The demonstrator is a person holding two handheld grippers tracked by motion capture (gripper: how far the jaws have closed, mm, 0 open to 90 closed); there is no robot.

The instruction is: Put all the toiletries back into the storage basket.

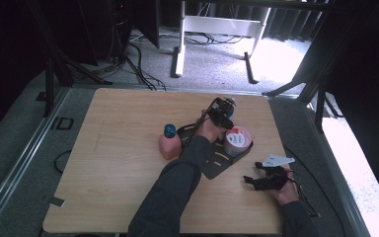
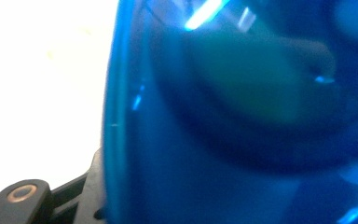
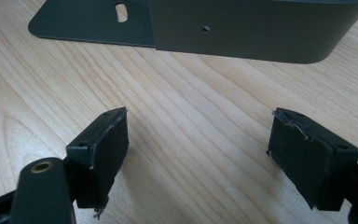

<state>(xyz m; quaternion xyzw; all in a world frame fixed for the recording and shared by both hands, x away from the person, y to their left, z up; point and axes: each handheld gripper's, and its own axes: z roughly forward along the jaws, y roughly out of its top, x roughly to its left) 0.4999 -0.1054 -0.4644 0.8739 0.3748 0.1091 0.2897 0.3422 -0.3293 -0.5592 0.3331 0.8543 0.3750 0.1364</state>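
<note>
- Blue cup (image 2: pixel 242 121), translucent plastic, sits over the black tray (image 1: pixel 217 165) near the table's (image 1: pixel 123 123) far right edge, your left gripper (image 1: pixel 222 112) around it.
- Light, smooth, likely slippery: grip its wall.
- Whether the left jaws press, you cannot tell.
- Right gripper (image 3: pixel 198 154): jaws spread, empty.

Bench (image 1: pixel 118 148): pale wood with fine, wavy lengthwise grain. On it, a pink bottle (image 1: pixel 170 145) with a blue cap (image 1: pixel 170 130), a dark grey metal tray (image 1: pixel 217 165) pierced with slots, and a roll (image 1: pixel 238 139) with a white and red top and grey side. Left hand-held gripper (image 1: pixel 222 112) black, with a translucent deep blue object (image 2: pixel 242 140) close before its camera; right hand-held gripper (image 3: pixel 198 154) black with matte black pads and a light grey plate (image 1: pixel 278 160).
</note>
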